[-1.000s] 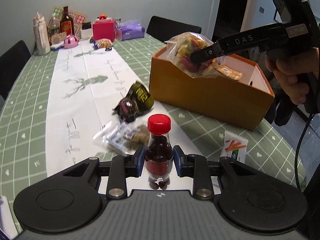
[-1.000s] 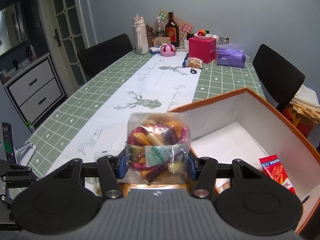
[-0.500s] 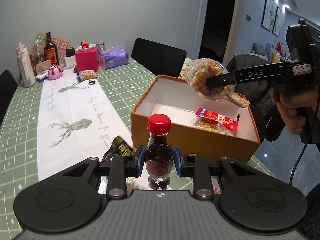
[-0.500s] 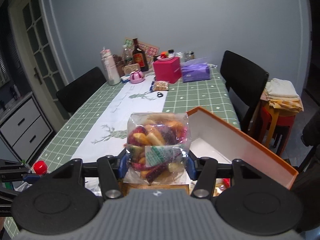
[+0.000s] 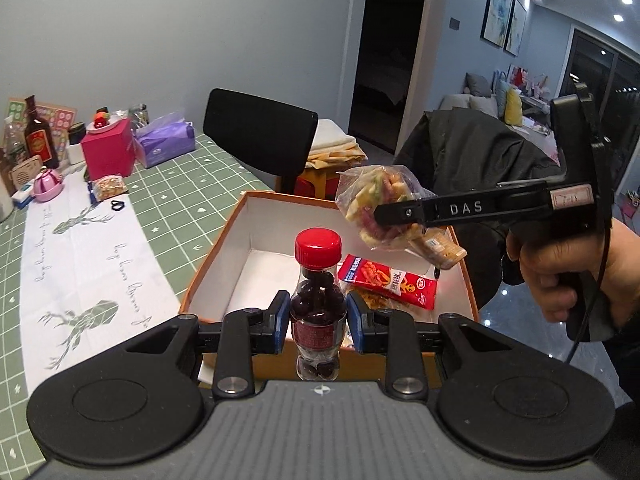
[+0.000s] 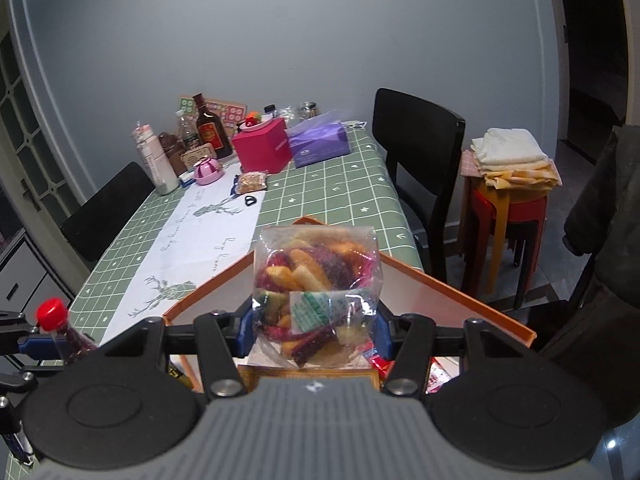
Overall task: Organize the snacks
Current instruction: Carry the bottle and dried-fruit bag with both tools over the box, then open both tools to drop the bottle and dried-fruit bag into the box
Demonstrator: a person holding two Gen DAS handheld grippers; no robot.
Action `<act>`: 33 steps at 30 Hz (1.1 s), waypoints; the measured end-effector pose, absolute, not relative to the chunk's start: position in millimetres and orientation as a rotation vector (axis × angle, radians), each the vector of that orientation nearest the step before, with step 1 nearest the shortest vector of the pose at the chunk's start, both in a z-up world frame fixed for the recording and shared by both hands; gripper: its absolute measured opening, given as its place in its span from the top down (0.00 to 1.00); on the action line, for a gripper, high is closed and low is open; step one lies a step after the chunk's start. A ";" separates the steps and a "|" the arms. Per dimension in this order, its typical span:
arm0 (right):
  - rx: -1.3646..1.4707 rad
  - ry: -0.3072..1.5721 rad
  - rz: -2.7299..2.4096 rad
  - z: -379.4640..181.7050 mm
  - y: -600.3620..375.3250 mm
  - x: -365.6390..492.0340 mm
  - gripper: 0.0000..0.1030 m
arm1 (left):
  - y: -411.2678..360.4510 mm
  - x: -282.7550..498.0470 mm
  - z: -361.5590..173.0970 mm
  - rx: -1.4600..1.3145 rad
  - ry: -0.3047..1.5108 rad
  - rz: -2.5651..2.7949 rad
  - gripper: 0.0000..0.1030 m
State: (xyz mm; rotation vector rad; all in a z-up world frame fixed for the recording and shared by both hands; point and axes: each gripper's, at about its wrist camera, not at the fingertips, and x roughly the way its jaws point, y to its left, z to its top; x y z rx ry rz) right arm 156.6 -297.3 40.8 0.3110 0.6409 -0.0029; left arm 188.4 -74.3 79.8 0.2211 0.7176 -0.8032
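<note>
Left claw (image 5: 319, 322) clamps a clear red-capped bottle (image 5: 318, 312); right claw (image 6: 315, 330) pinches a crinkly clear snack bag (image 6: 316, 292).

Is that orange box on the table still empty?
No, the orange box already holds a red snack packet lying on its white floor, with other snacks partly hidden beside it.

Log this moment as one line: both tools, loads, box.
left tool: shut on red-capped bottle | right tool: shut on clear snack bag | both over orange box | red packet inside
</note>
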 end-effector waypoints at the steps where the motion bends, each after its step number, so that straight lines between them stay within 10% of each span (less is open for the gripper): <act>1: 0.310 0.643 -0.006 39.7 -298.4 158.0 0.48 | -80.7 192.4 78.4 0.226 0.725 -0.807 0.67; 33: 0.430 0.863 -0.048 -34.9 -303.7 241.7 0.48 | -161.6 292.8 -9.1 0.334 1.136 -0.674 0.67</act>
